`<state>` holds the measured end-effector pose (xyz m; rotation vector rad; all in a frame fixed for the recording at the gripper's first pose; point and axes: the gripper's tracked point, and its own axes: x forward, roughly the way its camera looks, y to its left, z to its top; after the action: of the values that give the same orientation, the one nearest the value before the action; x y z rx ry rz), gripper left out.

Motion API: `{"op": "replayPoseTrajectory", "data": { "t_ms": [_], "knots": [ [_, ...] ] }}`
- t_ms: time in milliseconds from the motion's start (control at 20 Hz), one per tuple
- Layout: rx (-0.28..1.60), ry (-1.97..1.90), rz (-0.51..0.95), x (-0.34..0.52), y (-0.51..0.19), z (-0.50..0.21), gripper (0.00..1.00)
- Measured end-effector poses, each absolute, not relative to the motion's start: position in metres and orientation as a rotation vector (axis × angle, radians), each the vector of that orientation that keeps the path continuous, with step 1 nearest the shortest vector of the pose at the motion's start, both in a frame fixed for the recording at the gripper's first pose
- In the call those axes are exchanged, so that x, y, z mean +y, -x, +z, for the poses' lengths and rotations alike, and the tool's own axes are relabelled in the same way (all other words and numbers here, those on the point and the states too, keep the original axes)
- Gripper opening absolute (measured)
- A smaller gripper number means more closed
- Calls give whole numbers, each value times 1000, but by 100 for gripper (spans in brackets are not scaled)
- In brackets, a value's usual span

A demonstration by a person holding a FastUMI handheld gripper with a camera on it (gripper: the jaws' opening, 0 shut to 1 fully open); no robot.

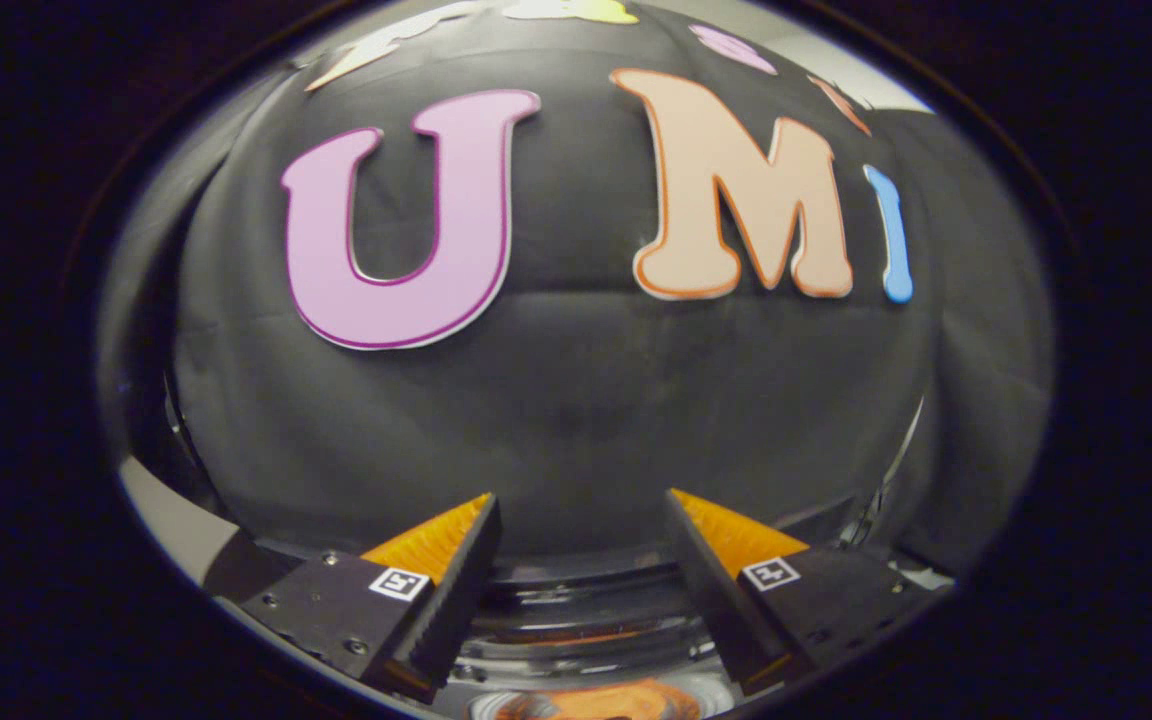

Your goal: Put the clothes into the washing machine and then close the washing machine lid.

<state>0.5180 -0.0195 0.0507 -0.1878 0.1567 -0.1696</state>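
Above the washing machine (586, 625) rim, hand-held gripper (581, 505) fingers spread, empty.

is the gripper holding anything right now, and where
Nothing is held. The gripper is open, its fingers spread apart with only empty space between them, above the washing machine.

Dim, soft-focused fisheye view – edges bowed and dark, faint glints below

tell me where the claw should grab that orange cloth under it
Judging by what shows, grab the nearest raised fold of the orange cloth, coming straight down from above. It lies low inside the round rim of the washer, so a sideways reach looks blocked. The claw is open and holds nothing.
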Motion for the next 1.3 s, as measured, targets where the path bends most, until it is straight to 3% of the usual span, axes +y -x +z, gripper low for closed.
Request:
{"op": "replayPoseTrajectory", "data": {
  "t_ms": [1300],
  "knots": [
    [16,164,-167,-21,-433,53,98]
  ]
}}
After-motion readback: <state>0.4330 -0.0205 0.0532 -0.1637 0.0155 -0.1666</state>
